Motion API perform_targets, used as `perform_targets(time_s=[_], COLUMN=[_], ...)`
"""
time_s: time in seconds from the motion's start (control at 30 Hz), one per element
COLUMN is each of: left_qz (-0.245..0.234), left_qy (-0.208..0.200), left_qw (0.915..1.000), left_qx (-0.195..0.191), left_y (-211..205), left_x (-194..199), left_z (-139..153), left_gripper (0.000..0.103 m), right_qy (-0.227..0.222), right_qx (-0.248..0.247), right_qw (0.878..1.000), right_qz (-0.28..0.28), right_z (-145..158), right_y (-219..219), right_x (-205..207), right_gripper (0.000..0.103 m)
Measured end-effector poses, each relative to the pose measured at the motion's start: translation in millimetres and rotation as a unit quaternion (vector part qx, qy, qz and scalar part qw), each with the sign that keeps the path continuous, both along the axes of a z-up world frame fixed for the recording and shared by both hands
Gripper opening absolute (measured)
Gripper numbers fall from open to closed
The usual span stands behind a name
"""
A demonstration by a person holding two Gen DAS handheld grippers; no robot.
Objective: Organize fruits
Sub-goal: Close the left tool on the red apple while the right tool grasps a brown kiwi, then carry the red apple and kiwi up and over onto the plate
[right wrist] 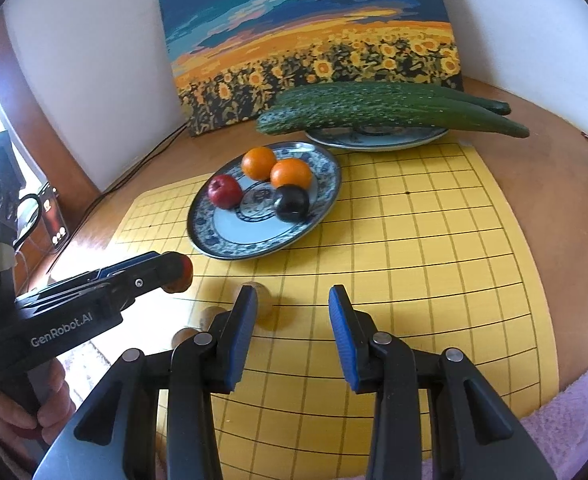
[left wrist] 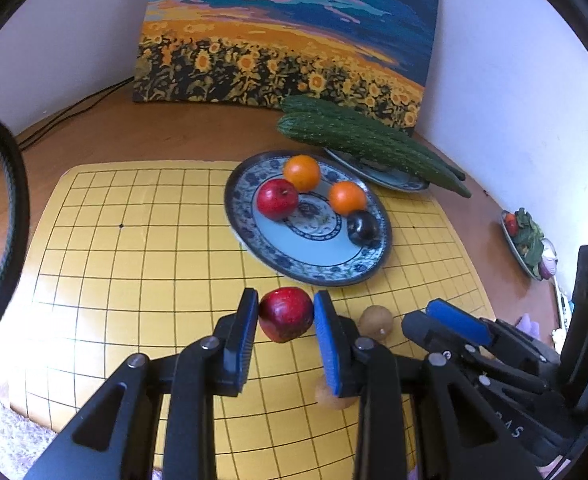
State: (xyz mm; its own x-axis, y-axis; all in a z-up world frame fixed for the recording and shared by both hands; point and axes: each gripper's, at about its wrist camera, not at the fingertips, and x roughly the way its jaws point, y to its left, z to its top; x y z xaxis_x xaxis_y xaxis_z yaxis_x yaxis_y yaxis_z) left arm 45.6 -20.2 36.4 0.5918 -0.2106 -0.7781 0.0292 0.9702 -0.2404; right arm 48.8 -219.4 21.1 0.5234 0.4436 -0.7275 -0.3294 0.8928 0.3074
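Over the board: left gripper (left wrist: 286,314) clamps red apple (left wrist: 286,314) across its middle.
Apple: firm, smooth, roundish; may slip.
Right gripper (right wrist: 290,322): part-open, empty.

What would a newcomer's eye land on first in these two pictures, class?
First, the red apple gripped between the left gripper jaws, low over the yellow grid board. Next, the blue-patterned plate of fruit behind it, and the sunflower painting against the wall.
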Motion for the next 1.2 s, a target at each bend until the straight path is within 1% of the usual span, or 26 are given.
perform_targets(time_s=[0.3, 0.67, 0.73, 0.9, 1.2], left_qz=[0.012, 0.013, 0.013, 0.014, 0.018], left_qy=[-0.004, -0.001, 0.0, -0.004, -0.002], left_qw=[0.9999, 0.9999, 0.9999, 0.9998, 0.9997], left_qx=[-0.002, -0.01, -0.01, -0.012, -0.016], left_y=[13, 20, 20, 20, 21], left_x=[-6, -4, -4, -4, -4], left_z=[-2, -3, -2, -1, -2], left_gripper=[0.03, 0.03, 0.03, 0.03, 0.03], right_qy=[0.012, 0.034, 0.039, 0.044, 0.044], right_qx=[0.005, 0.007, 0.011, 0.012, 0.018], right_qw=[1.0, 0.999, 0.999, 0.999, 0.999], right_qz=[-0.001, -0.002, -0.001, 0.011, 0.016], right_z=[-4, -11, -12, -14, -15], right_y=[13, 20, 21, 26, 24], right_x=[3, 10, 12, 15, 14], right_gripper=[0.038, 0.038, 0.037, 0.027, 0.026])
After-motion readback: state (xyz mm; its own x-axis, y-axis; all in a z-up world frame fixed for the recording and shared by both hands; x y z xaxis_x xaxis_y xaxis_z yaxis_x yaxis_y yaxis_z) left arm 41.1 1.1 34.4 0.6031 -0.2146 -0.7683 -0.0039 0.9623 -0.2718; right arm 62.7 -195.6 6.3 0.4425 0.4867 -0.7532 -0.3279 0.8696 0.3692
